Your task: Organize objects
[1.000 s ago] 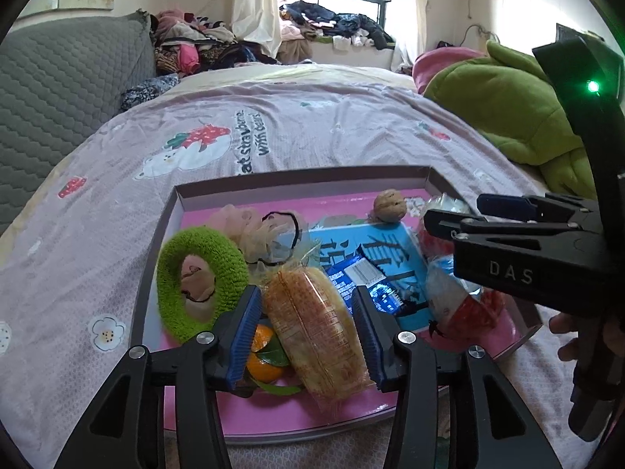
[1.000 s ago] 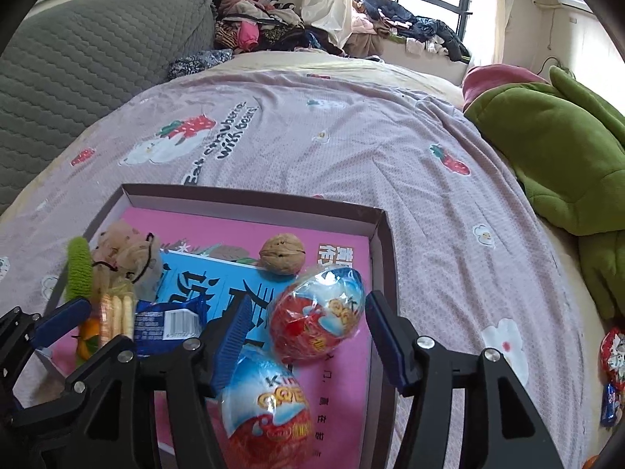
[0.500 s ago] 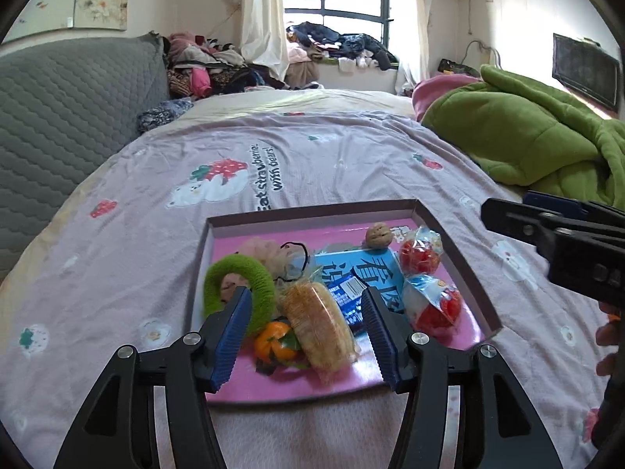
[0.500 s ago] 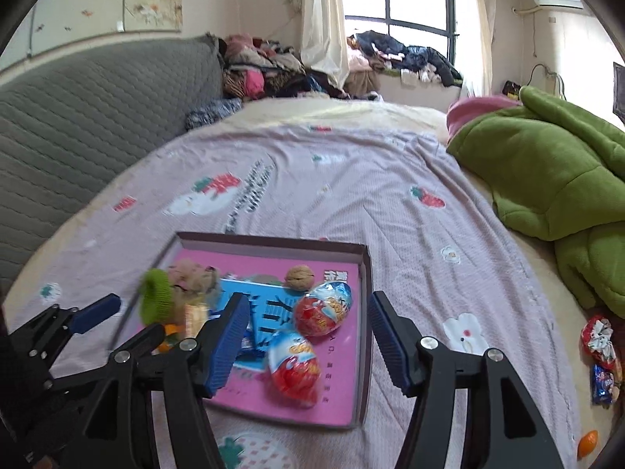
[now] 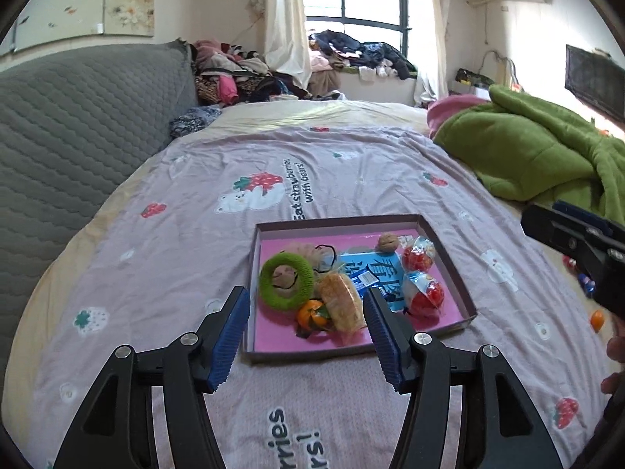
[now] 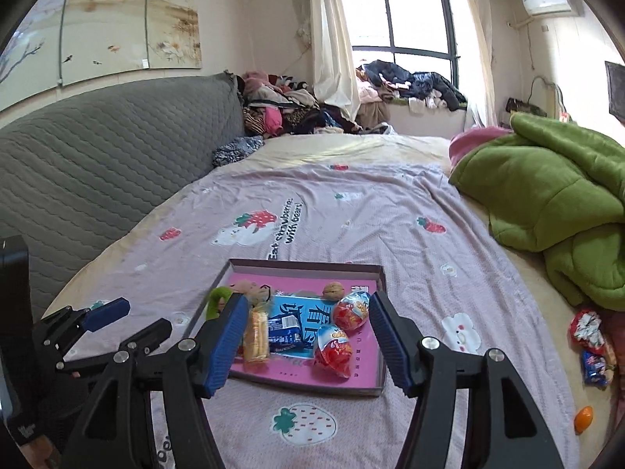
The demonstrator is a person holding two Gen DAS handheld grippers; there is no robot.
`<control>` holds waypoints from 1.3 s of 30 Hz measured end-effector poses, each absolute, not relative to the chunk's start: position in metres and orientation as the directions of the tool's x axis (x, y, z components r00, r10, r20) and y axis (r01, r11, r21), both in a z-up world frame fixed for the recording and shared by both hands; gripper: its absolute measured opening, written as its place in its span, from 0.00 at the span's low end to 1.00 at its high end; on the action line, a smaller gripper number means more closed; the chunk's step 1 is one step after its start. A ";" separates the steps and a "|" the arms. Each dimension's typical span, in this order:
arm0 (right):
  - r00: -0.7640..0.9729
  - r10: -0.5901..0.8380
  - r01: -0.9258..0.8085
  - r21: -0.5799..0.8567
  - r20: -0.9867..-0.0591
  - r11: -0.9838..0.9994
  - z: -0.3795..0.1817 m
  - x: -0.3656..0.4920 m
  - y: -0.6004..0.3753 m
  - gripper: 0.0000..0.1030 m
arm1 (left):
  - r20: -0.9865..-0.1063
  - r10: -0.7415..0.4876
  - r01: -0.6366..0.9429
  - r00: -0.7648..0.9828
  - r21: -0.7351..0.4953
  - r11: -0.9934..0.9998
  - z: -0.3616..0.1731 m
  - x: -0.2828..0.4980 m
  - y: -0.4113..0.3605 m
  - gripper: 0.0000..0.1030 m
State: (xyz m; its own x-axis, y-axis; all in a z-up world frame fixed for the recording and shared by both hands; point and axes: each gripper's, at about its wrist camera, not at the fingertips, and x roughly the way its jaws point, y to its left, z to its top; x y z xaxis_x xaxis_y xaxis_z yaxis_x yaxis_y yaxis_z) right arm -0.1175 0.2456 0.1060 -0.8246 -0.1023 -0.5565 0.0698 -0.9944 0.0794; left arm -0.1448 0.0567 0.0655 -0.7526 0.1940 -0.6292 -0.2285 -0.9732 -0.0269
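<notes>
A: Left wrist view: your left gripper [image 5: 306, 326] hangs above the bed with nothing between its jaws, which have just been opening. Why?

B: The snacks already lie in the tray [image 5: 449, 252]. Your right gripper [image 6: 306, 342] has been spreading too, empty; loose candies [image 6: 591, 346] wait near the green blanket [image 6: 547, 203].

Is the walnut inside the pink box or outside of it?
Inside: the walnut lies on the pink floor of the box, near its far wall.
</notes>
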 end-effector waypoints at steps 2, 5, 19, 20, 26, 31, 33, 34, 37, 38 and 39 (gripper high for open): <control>-0.825 -0.111 0.076 0.085 -0.554 -0.993 0.114 -0.109 0.244 0.62 | -0.626 0.186 -0.218 -0.757 -0.027 -0.976 0.073 -0.138 0.052 0.60; -0.836 -0.115 0.085 0.080 -0.537 -0.993 0.124 -0.094 0.242 0.62 | -0.619 0.182 -0.207 -0.764 -0.033 -0.978 0.085 -0.127 0.047 0.60; -0.873 -0.117 0.112 0.039 -0.473 -0.993 0.152 -0.034 0.221 0.64 | -0.605 0.147 -0.172 -0.783 -0.016 -0.985 0.111 -0.087 0.030 0.60; -0.874 -0.117 0.113 0.037 -0.472 -0.993 0.151 -0.032 0.220 0.64 | -0.604 0.144 -0.169 -0.784 -0.016 -0.986 0.112 -0.084 0.028 0.60; -0.883 -0.097 0.098 0.021 -0.460 -0.995 0.144 -0.018 0.215 0.65 | -0.607 0.142 -0.162 -0.781 -0.022 -0.986 0.109 -0.072 0.024 0.60; -0.881 -0.066 0.074 0.001 -0.468 -0.997 0.134 -0.014 0.214 0.66 | -0.617 0.138 -0.159 -0.775 -0.021 -0.987 0.100 -0.067 0.024 0.60; -0.879 -0.054 0.063 -0.002 -0.474 -0.998 0.129 -0.013 0.215 0.66 | -0.620 0.144 -0.161 -0.771 -0.029 -0.987 0.096 -0.066 0.023 0.60; -0.875 -0.055 0.060 0.004 -0.480 -0.998 0.126 -0.014 0.216 0.67 | -0.623 0.144 -0.159 -0.769 -0.032 -0.987 0.095 -0.065 0.023 0.60; -0.866 -0.055 0.055 0.014 -0.497 -0.998 0.116 -0.015 0.217 0.70 | -0.635 0.148 -0.159 -0.758 -0.041 -0.986 0.089 -0.064 0.023 0.60; -0.865 -0.046 0.047 0.010 -0.500 -0.999 0.113 -0.015 0.218 0.70 | -0.636 0.149 -0.159 -0.757 -0.042 -0.986 0.087 -0.063 0.024 0.60; -0.863 -0.041 0.043 0.008 -0.503 -0.999 0.110 -0.015 0.218 0.70 | -0.633 0.148 -0.157 -0.760 -0.041 -0.987 0.085 -0.062 0.023 0.60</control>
